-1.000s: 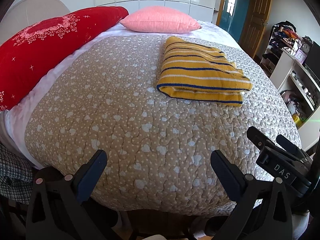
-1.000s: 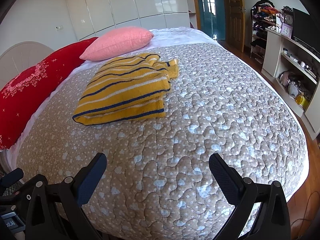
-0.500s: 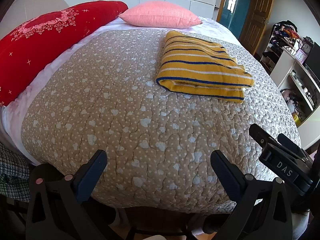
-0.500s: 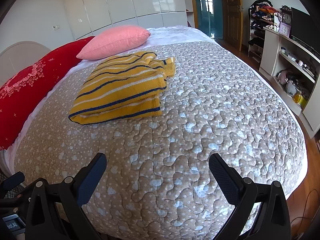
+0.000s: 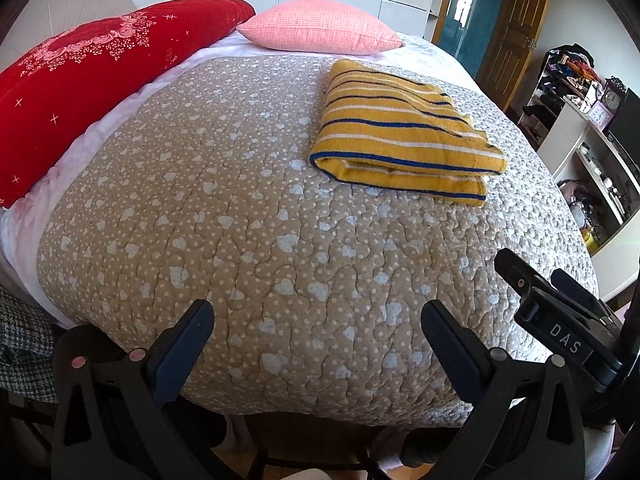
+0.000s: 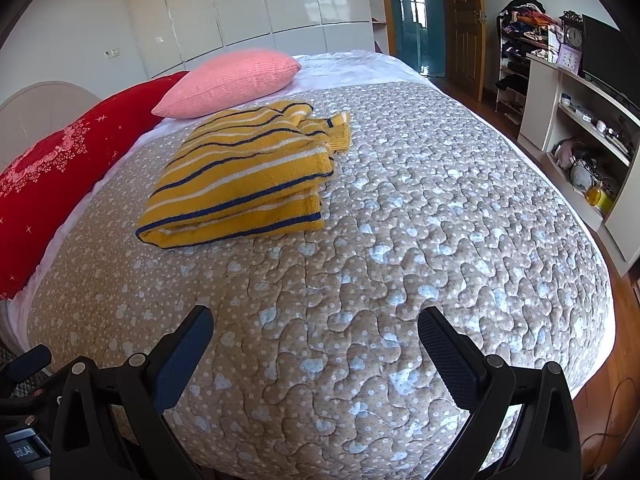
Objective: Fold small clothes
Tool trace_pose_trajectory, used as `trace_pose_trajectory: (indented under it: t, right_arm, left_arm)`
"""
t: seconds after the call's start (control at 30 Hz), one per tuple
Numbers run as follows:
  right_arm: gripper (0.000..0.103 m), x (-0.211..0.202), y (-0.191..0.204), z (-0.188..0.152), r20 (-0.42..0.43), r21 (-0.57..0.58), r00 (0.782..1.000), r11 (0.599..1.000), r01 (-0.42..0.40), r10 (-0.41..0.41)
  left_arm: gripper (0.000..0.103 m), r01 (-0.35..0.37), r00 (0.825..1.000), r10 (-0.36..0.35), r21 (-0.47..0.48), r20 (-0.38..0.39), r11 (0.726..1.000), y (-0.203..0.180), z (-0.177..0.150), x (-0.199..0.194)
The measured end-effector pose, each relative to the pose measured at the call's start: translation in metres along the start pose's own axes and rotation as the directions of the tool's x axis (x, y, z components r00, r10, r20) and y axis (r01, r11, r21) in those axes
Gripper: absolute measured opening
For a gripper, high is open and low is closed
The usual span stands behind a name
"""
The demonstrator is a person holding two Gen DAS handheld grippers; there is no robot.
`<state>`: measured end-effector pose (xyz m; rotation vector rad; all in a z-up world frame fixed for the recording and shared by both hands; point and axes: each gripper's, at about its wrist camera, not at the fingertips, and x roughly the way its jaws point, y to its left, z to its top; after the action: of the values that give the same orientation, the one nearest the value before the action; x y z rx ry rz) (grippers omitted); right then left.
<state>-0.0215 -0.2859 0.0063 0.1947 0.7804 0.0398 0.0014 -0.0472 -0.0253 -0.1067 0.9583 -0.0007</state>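
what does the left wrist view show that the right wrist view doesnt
Only the left wrist view shows the right gripper's body, marked DAS, at its right edge, and a checked fabric at lower left.

Only the right wrist view shows the sweater's bunched end toward the far side.

Both share the folded yellow striped sweater lying on the quilt, the pink pillow, the red cushion, and open, empty fingers.

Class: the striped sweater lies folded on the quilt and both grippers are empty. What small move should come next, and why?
Probably bring the right gripper forward to the loose cuff by the yellow striped sweater and tuck it in. The bundle is folded, but that cuff sticks out at its far end. Both the right and left gripper are open, short of it.
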Motion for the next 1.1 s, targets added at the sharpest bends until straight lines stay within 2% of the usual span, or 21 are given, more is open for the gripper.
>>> trace_pose_trajectory:
  t: [1.1]
  right_arm:
    - [0.103, 0.0007, -0.0008, -0.0023, 0.018, -0.001, 1.0, 1.0, 0.02, -0.02]
  left_arm:
    - [0.103, 0.006, 1.0, -0.006, 0.006, -0.013, 1.0, -0.0001, -0.0036, 0.0061]
